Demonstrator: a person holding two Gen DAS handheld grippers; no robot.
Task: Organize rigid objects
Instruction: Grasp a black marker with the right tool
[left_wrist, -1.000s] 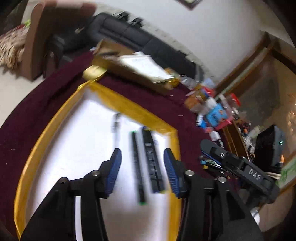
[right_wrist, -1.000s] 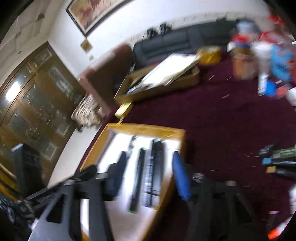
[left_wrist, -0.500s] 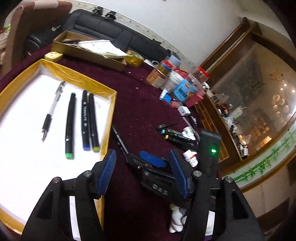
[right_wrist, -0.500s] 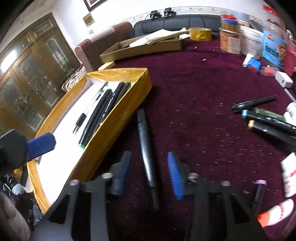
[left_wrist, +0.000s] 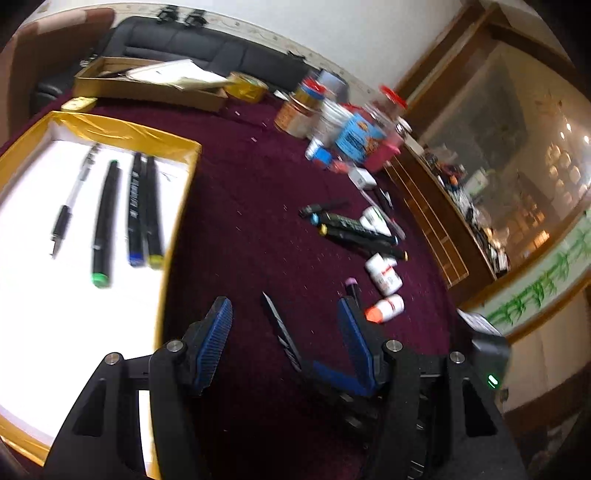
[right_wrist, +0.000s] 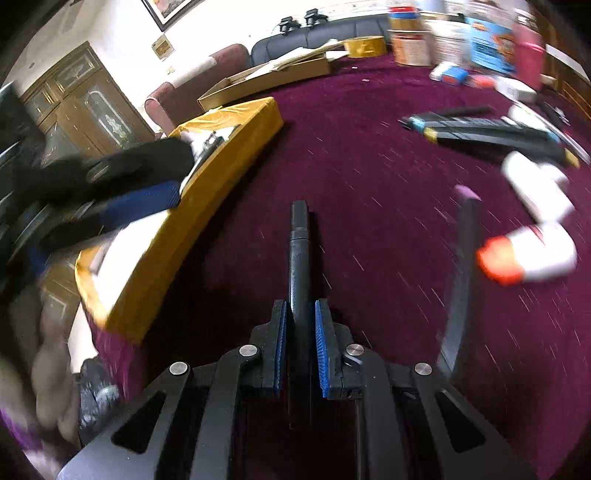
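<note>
Jutting from gripper (right_wrist: 300, 345) — matte-black pen (right_wrist: 299, 254)

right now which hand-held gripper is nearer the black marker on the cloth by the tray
Right. The right hand-held gripper is shut on the black marker; the left hand-held gripper hangs open just above it, not touching.

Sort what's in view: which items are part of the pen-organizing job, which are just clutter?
In the job:
- black marker, clamped in right gripper
- yellow tray holding four pens
- loose markers on the cloth
- left gripper, open

Lying about:
- white bottles
- jars
- cardboard box
- tape roll
</note>
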